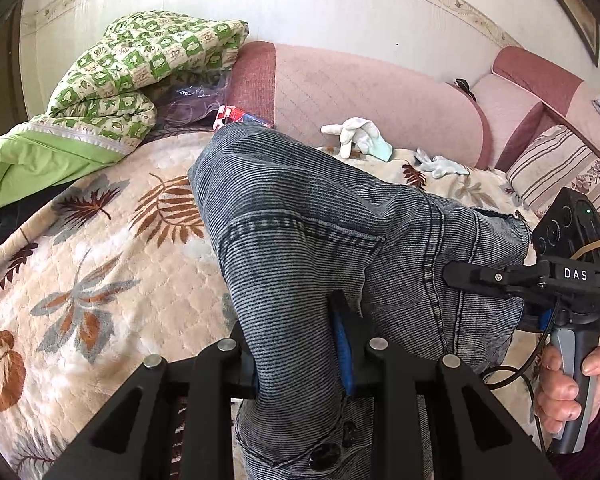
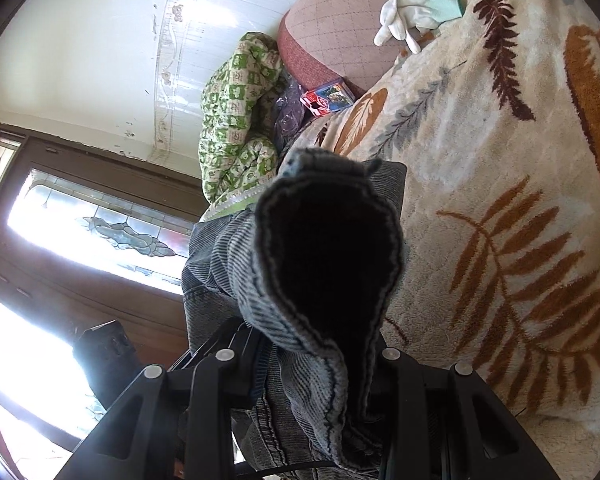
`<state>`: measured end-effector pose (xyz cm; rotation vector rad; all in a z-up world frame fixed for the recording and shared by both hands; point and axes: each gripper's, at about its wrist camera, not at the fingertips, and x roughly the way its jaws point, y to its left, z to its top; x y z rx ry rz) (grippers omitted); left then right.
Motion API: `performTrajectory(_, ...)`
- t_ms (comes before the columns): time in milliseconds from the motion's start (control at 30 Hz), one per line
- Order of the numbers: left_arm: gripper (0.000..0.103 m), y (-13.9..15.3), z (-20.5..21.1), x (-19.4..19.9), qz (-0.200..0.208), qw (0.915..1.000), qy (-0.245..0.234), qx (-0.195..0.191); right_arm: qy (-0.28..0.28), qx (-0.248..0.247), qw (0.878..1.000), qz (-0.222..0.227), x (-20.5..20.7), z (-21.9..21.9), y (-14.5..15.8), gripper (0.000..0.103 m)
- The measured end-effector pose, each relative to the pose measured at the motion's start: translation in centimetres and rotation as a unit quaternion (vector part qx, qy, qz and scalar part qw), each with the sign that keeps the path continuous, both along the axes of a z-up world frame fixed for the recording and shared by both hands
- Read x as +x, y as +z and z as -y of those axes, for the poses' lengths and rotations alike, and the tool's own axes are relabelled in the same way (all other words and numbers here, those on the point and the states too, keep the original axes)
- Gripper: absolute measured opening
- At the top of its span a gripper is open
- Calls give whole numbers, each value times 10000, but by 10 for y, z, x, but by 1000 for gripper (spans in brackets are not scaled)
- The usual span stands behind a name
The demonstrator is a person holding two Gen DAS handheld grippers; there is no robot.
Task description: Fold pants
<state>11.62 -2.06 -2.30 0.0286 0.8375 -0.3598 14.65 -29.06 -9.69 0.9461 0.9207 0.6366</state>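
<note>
The grey-blue ribbed denim pants (image 1: 300, 216) hang over the cream leaf-patterned blanket (image 1: 100, 264), pinched at 2 points: left gripper (image 1: 300, 344) and right gripper (image 2: 312, 360) both clamp fabric.

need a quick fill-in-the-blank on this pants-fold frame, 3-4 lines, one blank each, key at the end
1. Both grippers are clamped on the grey-blue ____, the left gripper and the right gripper.
2. The bed is covered by a cream blanket printed with ____.
3. The white glove lies beside the pink ____.
4. The folded quilt is checked in white and ____.

Missing words: pants; leaves; cushion; green
</note>
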Motion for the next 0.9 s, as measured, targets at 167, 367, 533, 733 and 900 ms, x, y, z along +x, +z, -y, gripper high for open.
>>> performTrajectory(167, 30, -1, 2, -1, 47, 10000, 11, 52, -9, -51, 10000, 32, 0, -1, 1, 36)
performTrajectory(367, 30, -2, 4, -1, 59, 9999, 24, 107, -23, -75, 10000, 42, 1, -1, 1, 36)
performTrajectory(533, 30, -8, 5, 1, -3, 9998, 30, 177, -28, -116, 9999, -30, 3, -1, -1, 36)
performTrajectory(733, 30, -15, 6, 6, -87, 9997, 29, 228, -42, -182, 9997, -154, 7, -2, -7, 36)
performTrajectory(900, 30, -19, 6, 8, -124, 9996, 26, 261, -45, -207, 9995, -228, 9, -2, -12, 36)
